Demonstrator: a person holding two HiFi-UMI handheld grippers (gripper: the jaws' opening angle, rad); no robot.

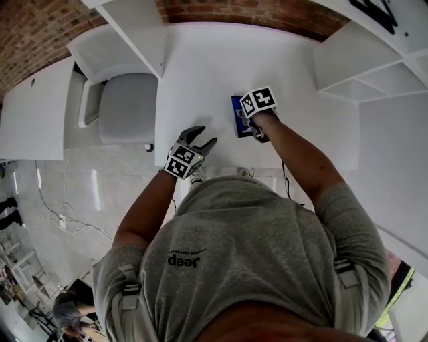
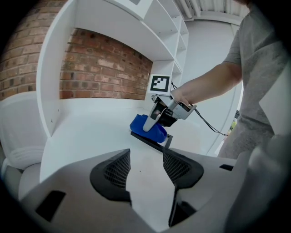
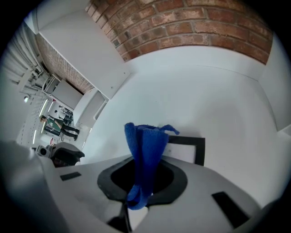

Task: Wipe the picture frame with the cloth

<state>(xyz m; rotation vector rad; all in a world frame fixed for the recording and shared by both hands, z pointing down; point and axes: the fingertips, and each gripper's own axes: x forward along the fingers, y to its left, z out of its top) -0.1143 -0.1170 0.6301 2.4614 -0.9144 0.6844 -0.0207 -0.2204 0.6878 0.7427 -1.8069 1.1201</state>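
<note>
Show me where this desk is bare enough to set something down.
Bare: the white desk from the picture frame back to the brick wall, and right of the frame toward the shelf unit. Crowded: the front edge, where the left gripper, right gripper and cloth sit.

Bright, even indoor light fills all three views. The white worktop (image 1: 200, 73) is close to washed out, and shadows on it are faint and soft-edged. At the left of the head view, the glossy floor (image 1: 100, 180) carries pale streaks of glare. Both gripper views are strongly fisheyed, ringed by black corners, with the shelves (image 2: 157, 27) bowed into curves. The lower end of the cloth (image 3: 145, 145), nearest the lens, is slightly soft.
</note>
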